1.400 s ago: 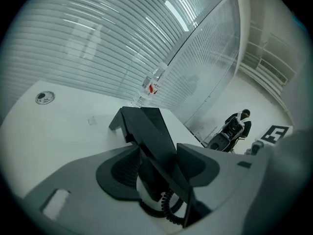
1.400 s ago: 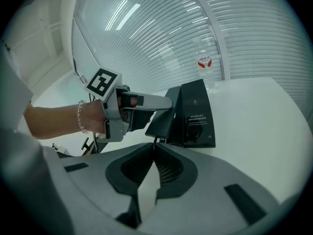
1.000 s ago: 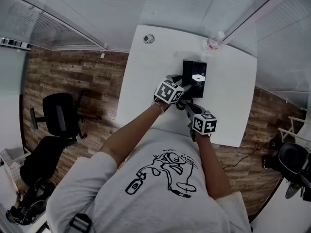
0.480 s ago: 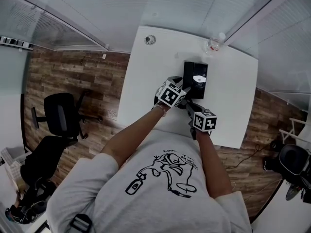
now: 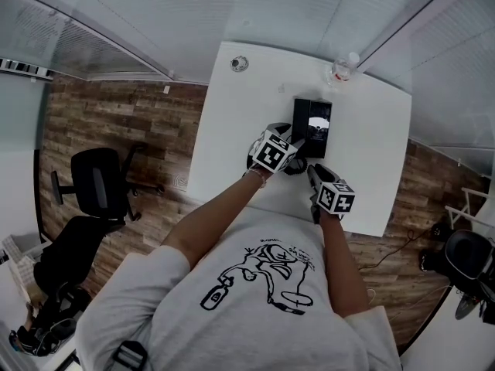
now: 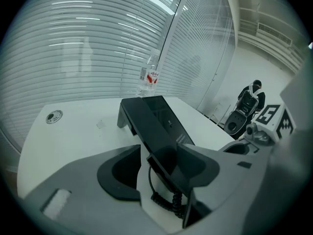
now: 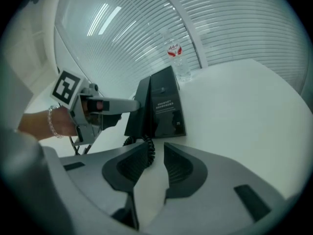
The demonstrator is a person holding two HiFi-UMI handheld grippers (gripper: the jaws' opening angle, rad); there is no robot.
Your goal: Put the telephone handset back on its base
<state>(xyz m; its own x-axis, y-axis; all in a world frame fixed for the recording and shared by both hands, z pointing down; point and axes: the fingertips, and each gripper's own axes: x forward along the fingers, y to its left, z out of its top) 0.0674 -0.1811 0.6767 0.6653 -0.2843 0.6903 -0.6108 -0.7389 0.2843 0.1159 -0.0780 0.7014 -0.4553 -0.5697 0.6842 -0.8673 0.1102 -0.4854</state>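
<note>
Telephone base (image 5: 315, 136): stands near the middle of the white table (image 5: 224, 137), somewhat toward the far edge. Its long sides run from the near edge toward the far edge.

Handset (image 6: 146, 126): lies along the left side of the base with its long axis parallel to it. The far end points at the far edge, toward the water bottle (image 5: 340, 69), and is down beside the base's far left corner. The near end points at the near edge and is lifted off the tabletop. Whether it sits fully in its cradle cannot be told.

Left gripper (image 6: 159, 151): jaws closed round the near end of the handset. The right-hand pad lies against the handset and the other pad is at its edge. The coiled cord (image 6: 164, 200) hangs below the handset between the jaws, with white tabletop visible under it.

Right gripper (image 7: 156, 147): above the tabletop close to the near edge, to the right of the left gripper, aimed at the near end of the base. Jaws a narrow gap apart with nothing held. The cord's coil lies just beyond the tips.

Other items: the bottle stands upright at the far edge, right of its middle. A small round disc (image 5: 238, 62) is set in the tabletop by the far left corner
</note>
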